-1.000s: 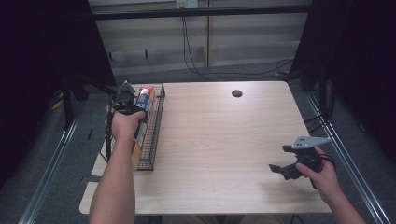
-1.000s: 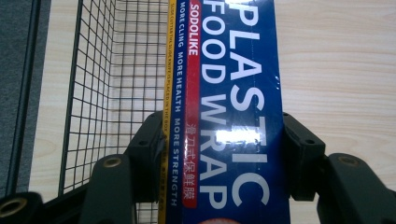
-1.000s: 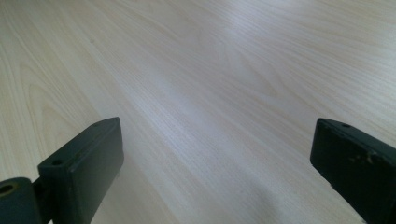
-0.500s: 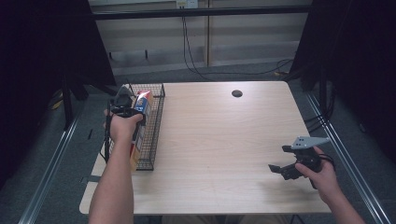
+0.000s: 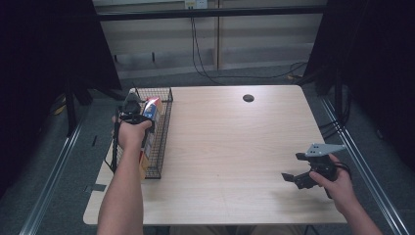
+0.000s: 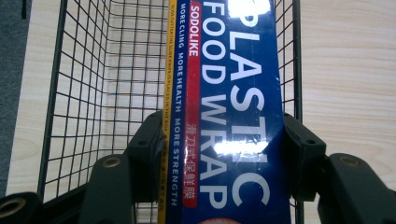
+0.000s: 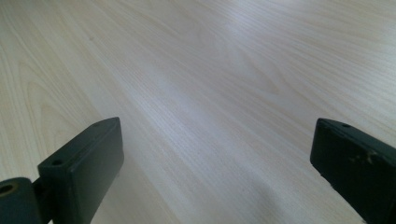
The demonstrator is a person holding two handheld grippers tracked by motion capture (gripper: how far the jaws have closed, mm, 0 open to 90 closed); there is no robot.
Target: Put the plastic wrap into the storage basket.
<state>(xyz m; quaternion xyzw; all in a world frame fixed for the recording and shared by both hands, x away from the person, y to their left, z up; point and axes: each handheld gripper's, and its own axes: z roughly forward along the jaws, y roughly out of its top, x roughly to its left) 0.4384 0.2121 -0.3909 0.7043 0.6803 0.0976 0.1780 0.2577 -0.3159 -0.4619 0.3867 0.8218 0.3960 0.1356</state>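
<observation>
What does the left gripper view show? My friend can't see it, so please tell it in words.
A long blue plastic wrap box, printed PLASTIC FOOD WRAP in white, is clamped between the left gripper's two black jaws. It sits over a black wire basket on a pale wooden table.

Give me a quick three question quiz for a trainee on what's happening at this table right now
1. What does the left gripper clamp?
2. True or false: the right gripper holds a box.
3. The wire basket sits at which table edge: A left, B right, C far?

Key:
1. The blue plastic food wrap box, over the basket.
2. False: its jaws stand open above bare tabletop.
3. A.
</observation>
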